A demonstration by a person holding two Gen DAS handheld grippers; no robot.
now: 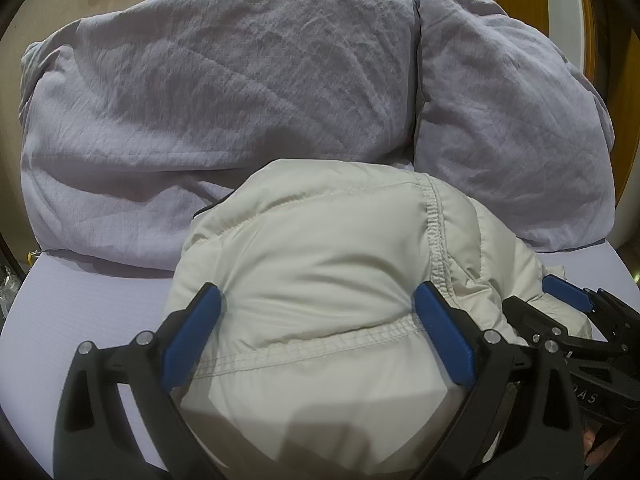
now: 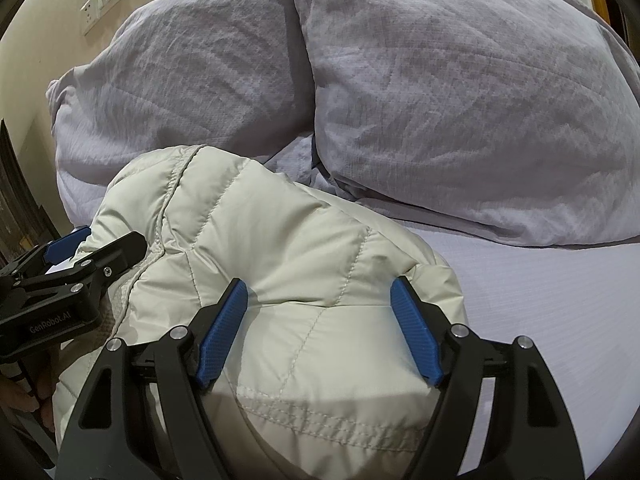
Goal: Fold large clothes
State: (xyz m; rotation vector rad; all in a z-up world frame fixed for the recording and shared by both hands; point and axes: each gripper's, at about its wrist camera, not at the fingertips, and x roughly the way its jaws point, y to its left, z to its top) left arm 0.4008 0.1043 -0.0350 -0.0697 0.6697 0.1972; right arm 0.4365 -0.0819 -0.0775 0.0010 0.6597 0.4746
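**Blue-padded grippers astride a cream jacket**

Blue pads spread wide on the left gripper [image 1: 318, 308] and right gripper [image 2: 320, 300], each straddling the bundled cream puffer jacket [image 1: 328, 248] without pinching it. Probably pressing the puffy bulk flat so the fold keeps. Bundled near the front of the lilac bed [image 2: 540, 288], just before two grey pillows [image 1: 224, 80]. No containers visible. Wall socket plate [image 2: 102, 0] beyond.

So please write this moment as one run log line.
cream puffer jacket folded on bed | left gripper open | right gripper open
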